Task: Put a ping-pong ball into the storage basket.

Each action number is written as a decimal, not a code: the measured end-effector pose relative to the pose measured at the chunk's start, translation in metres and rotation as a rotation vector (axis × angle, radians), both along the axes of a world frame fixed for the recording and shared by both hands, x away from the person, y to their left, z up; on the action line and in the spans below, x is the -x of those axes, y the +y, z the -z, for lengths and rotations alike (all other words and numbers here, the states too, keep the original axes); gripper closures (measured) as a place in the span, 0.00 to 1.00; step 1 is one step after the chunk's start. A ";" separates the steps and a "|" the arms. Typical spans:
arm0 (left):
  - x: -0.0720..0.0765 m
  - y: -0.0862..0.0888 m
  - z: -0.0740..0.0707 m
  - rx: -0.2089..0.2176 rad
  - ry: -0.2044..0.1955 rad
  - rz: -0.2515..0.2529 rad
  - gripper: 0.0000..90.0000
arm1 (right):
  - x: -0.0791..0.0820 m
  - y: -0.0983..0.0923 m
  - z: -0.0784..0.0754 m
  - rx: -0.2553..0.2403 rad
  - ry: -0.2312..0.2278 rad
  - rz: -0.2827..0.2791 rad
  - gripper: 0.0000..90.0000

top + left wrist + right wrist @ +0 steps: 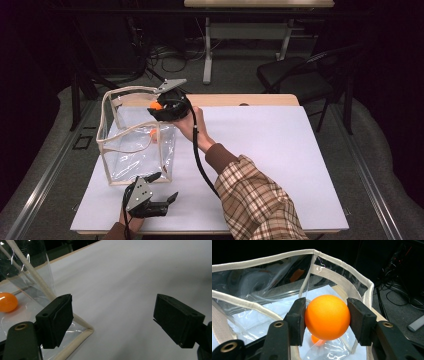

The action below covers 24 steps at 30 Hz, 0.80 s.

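One ball (316, 339) sits half-hidden beneath the gripped ball (327, 317).

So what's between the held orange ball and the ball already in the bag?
Nothing but air inside the clear bag: right gripper view shows the held ball directly above the second ball.

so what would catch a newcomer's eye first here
The bright orange ball clamped in the right gripper, held over the open top of the clear bag at the table's left. A second orange ball already lies inside the bag, while the left gripper sits open near the front edge.

Overhead plus two close claw-mounted cameras
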<state>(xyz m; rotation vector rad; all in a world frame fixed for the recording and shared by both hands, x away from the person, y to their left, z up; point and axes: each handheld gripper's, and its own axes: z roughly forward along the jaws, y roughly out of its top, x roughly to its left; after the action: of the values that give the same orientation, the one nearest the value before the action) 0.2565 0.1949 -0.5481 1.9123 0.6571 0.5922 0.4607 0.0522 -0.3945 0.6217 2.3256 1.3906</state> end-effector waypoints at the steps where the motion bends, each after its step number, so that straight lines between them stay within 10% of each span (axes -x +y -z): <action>1: 0.000 0.000 0.000 -0.001 0.000 0.000 0.18 | 0.000 0.001 0.000 0.001 0.002 -0.001 0.56; 24: 0.000 0.000 0.000 0.000 -0.001 0.001 0.18 | -0.003 0.015 0.008 0.022 0.033 -0.012 0.56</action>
<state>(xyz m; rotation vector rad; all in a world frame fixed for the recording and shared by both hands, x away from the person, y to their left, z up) 0.2563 0.1952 -0.5479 1.9120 0.6558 0.5924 0.4635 0.0675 -0.4024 0.6299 2.3708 1.3680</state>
